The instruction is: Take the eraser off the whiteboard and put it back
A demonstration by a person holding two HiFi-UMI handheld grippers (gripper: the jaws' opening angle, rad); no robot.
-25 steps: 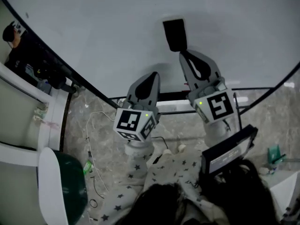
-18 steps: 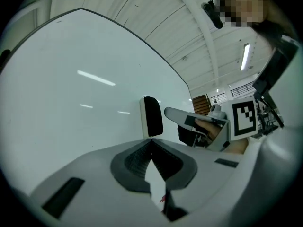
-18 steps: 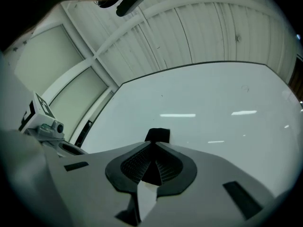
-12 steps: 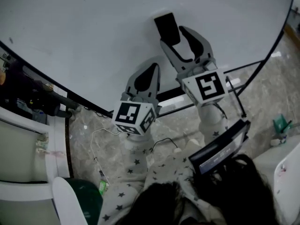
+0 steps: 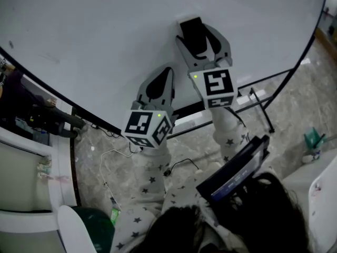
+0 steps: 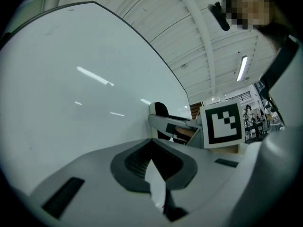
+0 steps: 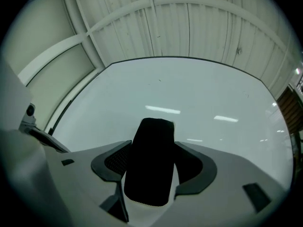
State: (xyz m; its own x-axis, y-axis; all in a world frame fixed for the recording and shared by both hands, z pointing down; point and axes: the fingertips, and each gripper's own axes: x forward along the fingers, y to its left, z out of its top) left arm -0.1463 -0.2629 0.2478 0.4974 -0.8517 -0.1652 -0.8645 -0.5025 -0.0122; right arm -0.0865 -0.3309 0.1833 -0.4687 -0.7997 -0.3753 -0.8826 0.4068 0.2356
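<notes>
Large glossy white whiteboard with a thin black frame (image 5: 105,30): fills the upper part of the head view, ceiling lights reflected in it. Grey marbled stone floor (image 5: 295,104) below its edge, a thin cable trailing across it.

Person stands close to the board, arms in pale sleeves printed with dark stars (image 5: 152,194), a grey two-jaw tool in each hand. A dark flat tablet-like panel (image 5: 234,167) sits tilted beside the right forearm.

Right gripper (image 5: 201,38): raised to the board, its black-and-white marker cube (image 5: 215,86) facing up. Its jaws have just been opening and now stand wide. The black oblong eraser (image 7: 150,164) stands between them. A sliver of gap shows on each side, so the pads are not pressing on it. Nothing is gripped.

Left gripper (image 5: 166,71): lower and to the left, near the right one but apart from it, tips pointed at the board. Jaws drawn together to a point with only a thin slit between the pads, nothing in them. Its marker cube (image 5: 146,126) is tipped towards the floor.

Eraser position: flat against the whiteboard surface, long side running up the board, straddled by the right jaws. From the left gripper view it shows side-on against the board, just beyond the right tool.
</notes>
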